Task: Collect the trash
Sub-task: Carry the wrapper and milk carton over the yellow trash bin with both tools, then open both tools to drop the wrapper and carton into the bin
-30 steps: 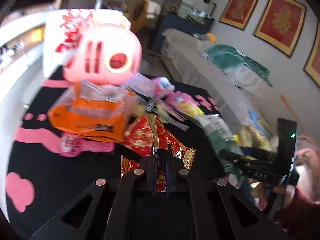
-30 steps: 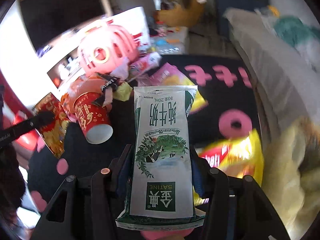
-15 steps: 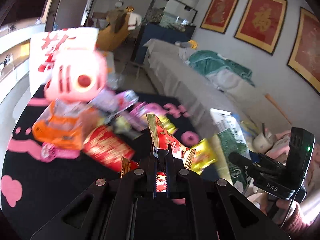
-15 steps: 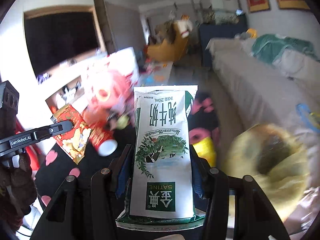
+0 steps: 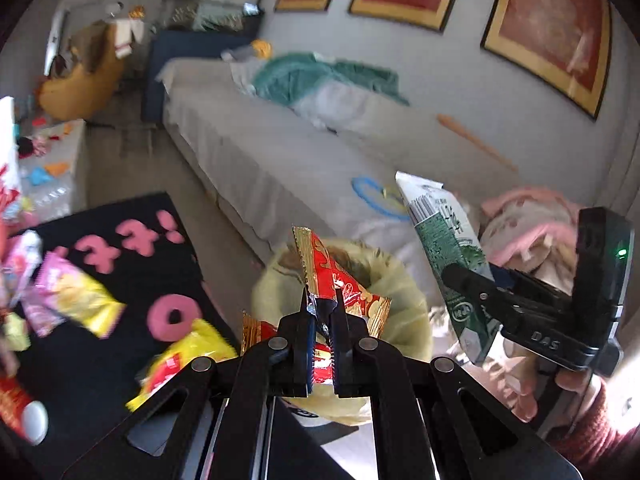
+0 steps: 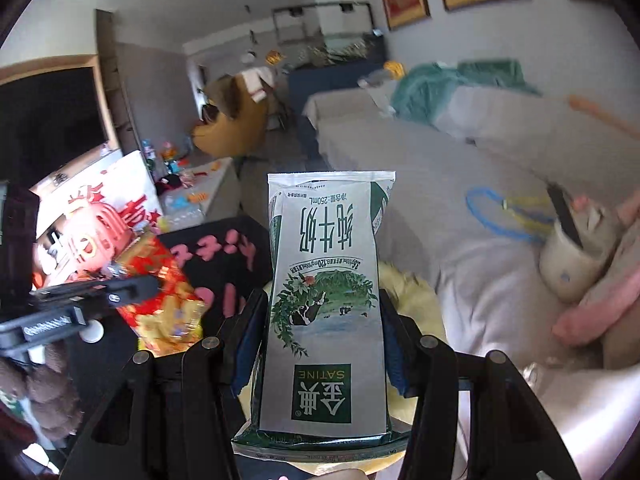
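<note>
Beside the grey sofa (image 5: 256,160), your left tongs (image 5: 321,312) clamped a red wrapper (image 5: 340,284) over the yellow bin bag (image 5: 408,304); right tongs (image 6: 320,320) gripped the milk carton (image 6: 326,300) nearby. Risk: releasing off-centre could have dropped either outside the rim.

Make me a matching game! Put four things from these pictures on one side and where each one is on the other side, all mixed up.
Things:
1. red and gold wrapper
2. milk carton
3. yellow bag
4. teal blanket

Places:
A. on the grey sofa
B. in the right gripper
C. below and in front of both grippers
D. in the left gripper

Pairs: 1-D, 2-B, 3-C, 4-A
</note>
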